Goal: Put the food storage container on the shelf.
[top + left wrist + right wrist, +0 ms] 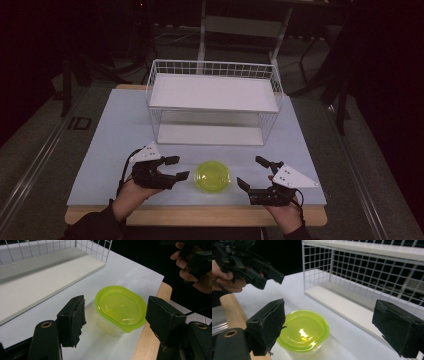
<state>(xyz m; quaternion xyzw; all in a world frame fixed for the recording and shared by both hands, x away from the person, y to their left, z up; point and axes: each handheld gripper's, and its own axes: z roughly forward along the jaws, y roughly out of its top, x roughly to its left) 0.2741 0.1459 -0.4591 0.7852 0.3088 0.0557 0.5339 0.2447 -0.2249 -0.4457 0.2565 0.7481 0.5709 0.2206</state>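
The left tool [176, 168] stands wide open just left of the green-lidded container [212, 176], holding nothing, as if it is free to approach. The container sits on the white surface [120, 130] close to the near edge, with bare room around it. The right tool [254, 173] is also wide and empty, just right. The wire shelf [214, 102] stands far behind.
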